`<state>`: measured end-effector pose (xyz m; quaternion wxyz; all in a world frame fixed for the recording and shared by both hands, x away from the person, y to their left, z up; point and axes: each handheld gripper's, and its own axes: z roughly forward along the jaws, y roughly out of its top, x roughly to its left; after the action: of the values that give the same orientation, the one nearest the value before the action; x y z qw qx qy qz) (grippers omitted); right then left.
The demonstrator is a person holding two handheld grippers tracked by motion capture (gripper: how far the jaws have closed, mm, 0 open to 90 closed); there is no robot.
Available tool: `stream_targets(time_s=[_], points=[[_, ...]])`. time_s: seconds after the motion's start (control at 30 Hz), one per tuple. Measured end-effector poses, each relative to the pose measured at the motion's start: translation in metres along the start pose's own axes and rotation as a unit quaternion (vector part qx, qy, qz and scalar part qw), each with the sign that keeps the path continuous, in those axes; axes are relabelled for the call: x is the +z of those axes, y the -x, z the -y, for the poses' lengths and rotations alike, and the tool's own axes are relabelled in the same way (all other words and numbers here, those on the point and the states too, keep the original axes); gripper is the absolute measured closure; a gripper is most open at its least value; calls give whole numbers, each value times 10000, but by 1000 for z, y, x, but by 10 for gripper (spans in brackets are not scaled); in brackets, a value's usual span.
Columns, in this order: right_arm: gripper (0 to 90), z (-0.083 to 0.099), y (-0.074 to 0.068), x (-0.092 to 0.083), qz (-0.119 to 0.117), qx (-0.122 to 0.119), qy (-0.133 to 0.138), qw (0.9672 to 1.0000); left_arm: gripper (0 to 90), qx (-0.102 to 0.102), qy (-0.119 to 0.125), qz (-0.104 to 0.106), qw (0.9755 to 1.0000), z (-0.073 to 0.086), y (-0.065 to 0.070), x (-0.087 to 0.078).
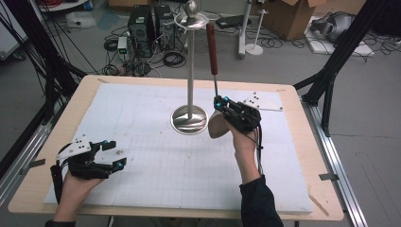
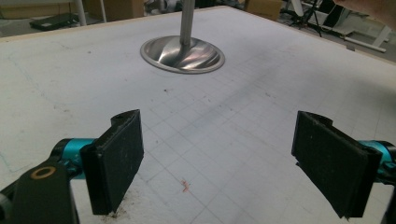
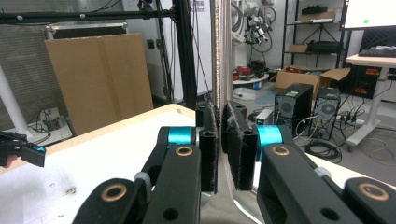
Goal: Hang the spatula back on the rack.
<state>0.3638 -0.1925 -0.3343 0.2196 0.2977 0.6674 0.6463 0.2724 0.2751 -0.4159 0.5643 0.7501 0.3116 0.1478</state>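
Right gripper (image 1: 218, 102) jaws clamped on thin shaft of upright red-handled tool (image 1: 212, 41) beside metal stand (image 1: 189, 75); slip or stand knock likely; left gripper (image 1: 117, 154) jaws wide, empty, low over worktop (image 1: 156, 165).

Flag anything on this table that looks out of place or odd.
Little stands out. The right gripper holds a red-handled utensil upright beside the metal stand. A small reddish speck and some crumbs lie on the white mat.

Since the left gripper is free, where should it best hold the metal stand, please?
On the slim upright pole just above the flared base, coming level from the left: the base is too flat and wide for the jaws.
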Motion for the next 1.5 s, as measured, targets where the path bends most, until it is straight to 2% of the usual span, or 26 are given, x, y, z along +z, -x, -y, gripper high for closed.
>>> stream_targets(time_s=[0.23, 0.57, 0.83, 1.07, 1.27, 1.5], points=[[832, 1, 0, 8, 18, 15, -69, 10000, 171, -3, -16, 25, 10000, 0, 0, 0], [809, 1, 2, 8, 116, 117, -65, 9998, 171, -14, -8, 24, 10000, 0, 1, 1], [706, -3, 2, 3, 297, 61, -81, 9995, 171, 12, -16, 33, 10000, 0, 1, 1], [481, -10, 1, -14, 493, -13, -214, 9986, 170, -3, 30, -20, 10000, -3, -1, -1], [400, -9, -2, -36, 655, -208, -369, 9970, 167, -14, 112, -116, 9999, -6, -5, -5], [354, -1, -5, -65, 688, -166, -363, 9968, 165, 31, 158, -203, 9997, -4, -7, -6]])
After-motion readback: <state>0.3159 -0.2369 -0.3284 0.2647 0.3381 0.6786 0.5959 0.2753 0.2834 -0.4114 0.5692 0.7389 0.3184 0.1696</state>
